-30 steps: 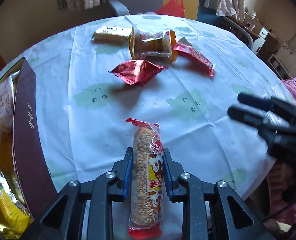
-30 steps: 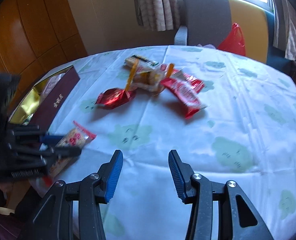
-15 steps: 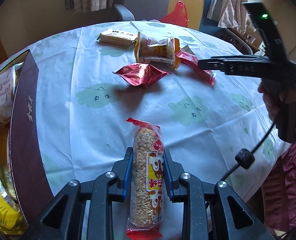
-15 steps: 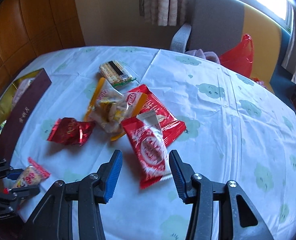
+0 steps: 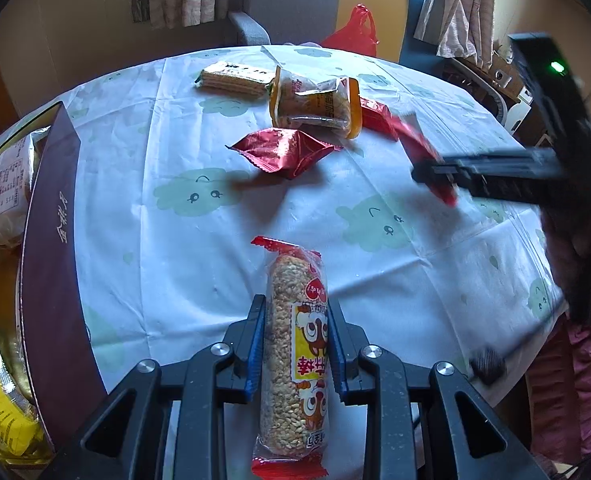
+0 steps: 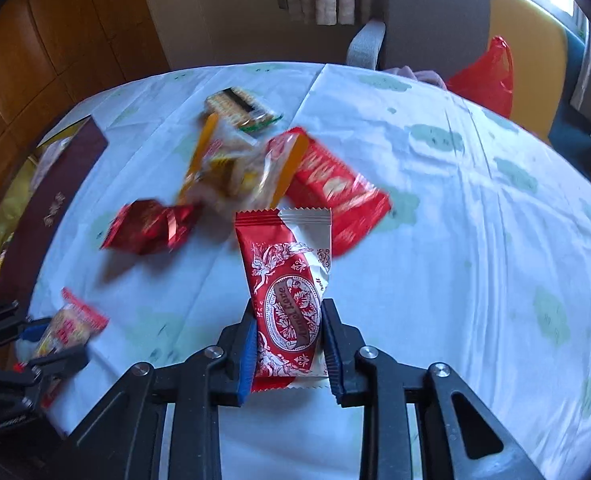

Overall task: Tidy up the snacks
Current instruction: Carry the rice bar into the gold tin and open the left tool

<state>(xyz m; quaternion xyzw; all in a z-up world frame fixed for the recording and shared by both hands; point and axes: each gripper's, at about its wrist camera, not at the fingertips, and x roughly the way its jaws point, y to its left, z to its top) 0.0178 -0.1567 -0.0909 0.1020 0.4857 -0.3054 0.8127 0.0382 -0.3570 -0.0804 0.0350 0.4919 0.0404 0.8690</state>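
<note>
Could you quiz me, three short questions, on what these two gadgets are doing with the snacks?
1. True or false: the left gripper is shut on the puffed-rice bar.
2. What does the right gripper clamp? A) red-and-white wafer pack B) crinkled red foil pouch C) orange-edged clear bag
3. Where does the dark maroon box sit in the left wrist view?

Key: 1 true; 2 A; 3 at the table's left edge.
</note>
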